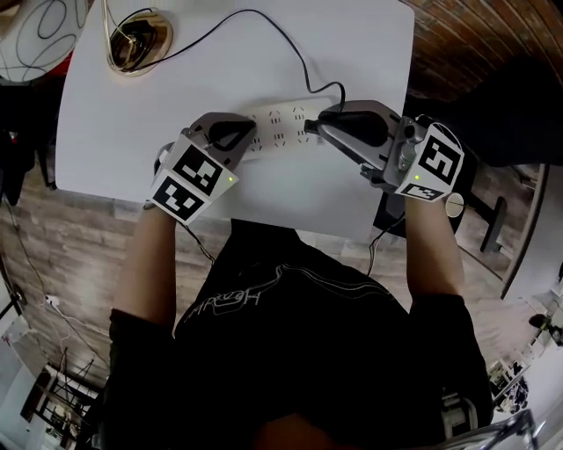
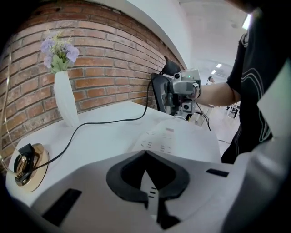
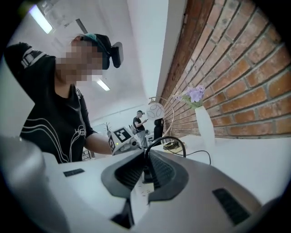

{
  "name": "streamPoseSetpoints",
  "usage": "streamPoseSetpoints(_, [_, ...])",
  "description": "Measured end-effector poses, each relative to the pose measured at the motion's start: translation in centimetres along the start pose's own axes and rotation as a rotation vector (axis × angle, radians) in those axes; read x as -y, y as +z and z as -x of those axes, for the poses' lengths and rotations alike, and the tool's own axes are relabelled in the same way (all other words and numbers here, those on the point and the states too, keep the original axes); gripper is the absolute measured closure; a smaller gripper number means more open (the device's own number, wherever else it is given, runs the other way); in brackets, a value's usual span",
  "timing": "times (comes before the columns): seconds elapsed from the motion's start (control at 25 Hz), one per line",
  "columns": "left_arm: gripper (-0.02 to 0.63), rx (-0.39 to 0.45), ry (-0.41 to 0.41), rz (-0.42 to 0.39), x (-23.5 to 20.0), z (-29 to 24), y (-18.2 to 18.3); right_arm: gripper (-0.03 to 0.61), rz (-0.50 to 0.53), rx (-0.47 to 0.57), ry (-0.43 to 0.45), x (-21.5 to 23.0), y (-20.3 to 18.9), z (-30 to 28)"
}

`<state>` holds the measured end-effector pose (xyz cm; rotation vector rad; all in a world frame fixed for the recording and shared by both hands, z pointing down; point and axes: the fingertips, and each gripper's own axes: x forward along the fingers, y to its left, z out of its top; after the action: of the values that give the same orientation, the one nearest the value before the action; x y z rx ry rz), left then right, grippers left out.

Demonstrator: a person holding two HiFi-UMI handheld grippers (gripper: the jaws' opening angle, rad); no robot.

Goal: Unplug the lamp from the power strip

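A white power strip (image 1: 283,123) (image 2: 164,135) lies across the middle of the white table (image 1: 352,53). My left gripper (image 1: 252,133) (image 2: 145,154) is shut, and its tips rest on top of the strip's left end. My right gripper (image 1: 315,130) (image 3: 146,154) is shut on the lamp's black plug (image 3: 145,174) at the strip's right end. The plug sits in the strip. Its black cord (image 1: 264,16) (image 2: 109,122) loops away to the gold lamp base (image 1: 136,39) (image 2: 23,164) at the table's far left corner.
A white vase (image 2: 66,103) (image 3: 203,129) with purple flowers stands by the brick wall (image 2: 104,59). A white patterned globe (image 1: 40,35) hangs off the table's far left. A black chair (image 2: 161,84) stands beyond the right edge. A person (image 3: 138,123) stands far back.
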<state>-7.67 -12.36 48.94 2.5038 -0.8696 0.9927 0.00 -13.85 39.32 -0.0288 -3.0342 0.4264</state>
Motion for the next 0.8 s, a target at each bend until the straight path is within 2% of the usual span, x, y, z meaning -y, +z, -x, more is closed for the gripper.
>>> streamPoseSetpoints(0.2, [0.611, 0.096, -0.003, 0.084, 2.1, 2.7, 3.0, 0.563, 0.022, -0.009, -0.132, -1.4, 1.2, 0.9])
streamPoseSetpoints(0.4, [0.611, 0.274, -0.002, 0.255, 4.4, 7.1, 6.5, 0.563, -0.006, -0.002, -0.197, -3.8, 2.4, 1.6])
streamPoseSetpoints(0.48, [0.612, 0.342, -0.009, 0.295, 5.6, 9.0, 8.1, 0.563, -0.013, 0.015, -0.213, -5.0, 3.3, 2.0])
streamPoseSetpoints(0.64, [0.611, 0.451, 0.004, 0.332, 7.0, 12.5, 10.6, 0.563, -0.013, 0.031, -0.256, -6.8, 4.8, 2.3])
streamPoseSetpoints(0.8, [0.611, 0.473, 0.059, 0.313, 8.7, 14.9, 11.5, 0.563, -0.017, 0.004, -0.275, -9.4, 5.7, 3.0])
